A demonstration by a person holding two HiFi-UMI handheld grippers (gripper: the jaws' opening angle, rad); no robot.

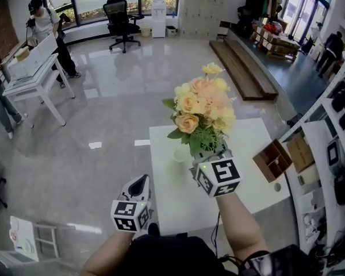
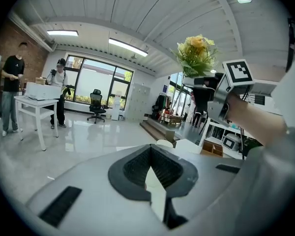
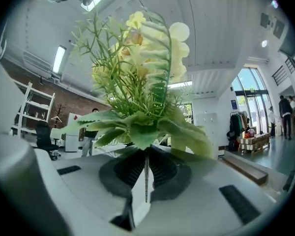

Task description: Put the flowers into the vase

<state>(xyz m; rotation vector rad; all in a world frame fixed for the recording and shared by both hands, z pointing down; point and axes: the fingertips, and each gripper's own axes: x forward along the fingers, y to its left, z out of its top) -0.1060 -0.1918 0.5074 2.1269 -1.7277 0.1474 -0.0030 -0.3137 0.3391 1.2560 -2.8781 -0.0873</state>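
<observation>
My right gripper (image 1: 210, 151) is shut on the green stem of a bouquet of peach and yellow flowers (image 1: 202, 105), held upright above the white table (image 1: 259, 137). In the right gripper view the stem (image 3: 146, 173) is pinched between the pads, and the leaves and blooms (image 3: 137, 82) fill the picture. A small white vase (image 1: 180, 154) stands on the table just left of that gripper. It also shows in the left gripper view as the vase (image 2: 163, 143). My left gripper (image 1: 141, 183) hangs off the table's near left corner with its jaws together and nothing in them.
A wooden box with compartments (image 1: 272, 160) sits at the table's right edge, beside white shelving (image 1: 328, 154). Two people stand at a white desk (image 1: 37, 76) far left. An office chair (image 1: 119, 16) and a low wooden platform (image 1: 241, 68) are at the back.
</observation>
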